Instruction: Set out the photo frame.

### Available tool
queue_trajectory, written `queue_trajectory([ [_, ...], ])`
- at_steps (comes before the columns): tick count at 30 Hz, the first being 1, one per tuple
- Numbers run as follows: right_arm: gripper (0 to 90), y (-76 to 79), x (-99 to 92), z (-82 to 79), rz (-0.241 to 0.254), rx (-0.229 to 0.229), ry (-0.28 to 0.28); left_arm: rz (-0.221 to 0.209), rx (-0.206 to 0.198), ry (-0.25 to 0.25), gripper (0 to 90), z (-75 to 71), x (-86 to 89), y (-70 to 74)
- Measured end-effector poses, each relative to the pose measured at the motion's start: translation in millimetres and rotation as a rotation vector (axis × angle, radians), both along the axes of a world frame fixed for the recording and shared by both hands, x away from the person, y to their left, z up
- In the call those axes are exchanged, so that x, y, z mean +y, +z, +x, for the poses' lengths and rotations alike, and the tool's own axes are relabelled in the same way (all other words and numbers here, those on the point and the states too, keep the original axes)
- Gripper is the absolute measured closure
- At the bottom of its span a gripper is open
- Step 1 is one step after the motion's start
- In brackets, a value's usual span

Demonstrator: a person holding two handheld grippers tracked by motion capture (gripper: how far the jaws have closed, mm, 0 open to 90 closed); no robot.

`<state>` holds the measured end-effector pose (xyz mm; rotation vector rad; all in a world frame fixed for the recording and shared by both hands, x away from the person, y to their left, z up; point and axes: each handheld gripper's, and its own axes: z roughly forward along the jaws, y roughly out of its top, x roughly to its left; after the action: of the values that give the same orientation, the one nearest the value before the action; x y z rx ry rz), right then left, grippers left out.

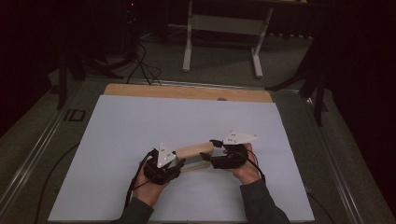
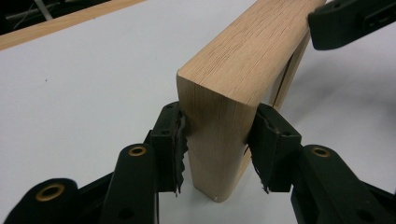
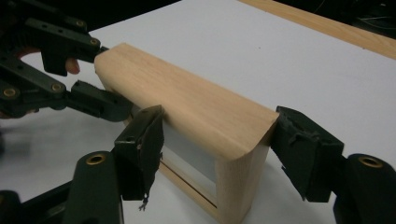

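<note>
Frame: wooden frame (image 1: pixel 194 151) stands mid-table on the white sheet (image 1: pixel 121 135).
Left gripper (image 2: pixel 217 149): pinches the frame's left end; keep this hold.
Right gripper (image 3: pixel 217 154): jaws spread around the right end, apparently not pressing; centre before closing.

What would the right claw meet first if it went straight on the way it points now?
Probably the light wooden open frame: its end already stands between the right claw pads. The pads seem open around it, so the claw body would likely meet that end.
</note>
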<state>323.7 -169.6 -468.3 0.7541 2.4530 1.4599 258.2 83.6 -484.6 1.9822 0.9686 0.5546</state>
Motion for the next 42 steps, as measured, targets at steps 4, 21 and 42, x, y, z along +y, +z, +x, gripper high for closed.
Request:
queue_trajectory([
  [4,32.9,-3.4,0.0,1.3,-0.007,0.008,0.009,0.002,0.001,0.001,57.4,0.8,0.5,-0.1],
  [21,49.0,-10.4,-2.5,1.3,-0.046,-0.03,-0.032,-0.003,0.002,-0.005,57.6,5.8,2.7,0.0],
  [42,50.1,-9.2,1.2,-3.3,-0.071,-0.067,-0.043,-0.02,0.01,-0.022,55.4,13.6,8.0,3.7],
])
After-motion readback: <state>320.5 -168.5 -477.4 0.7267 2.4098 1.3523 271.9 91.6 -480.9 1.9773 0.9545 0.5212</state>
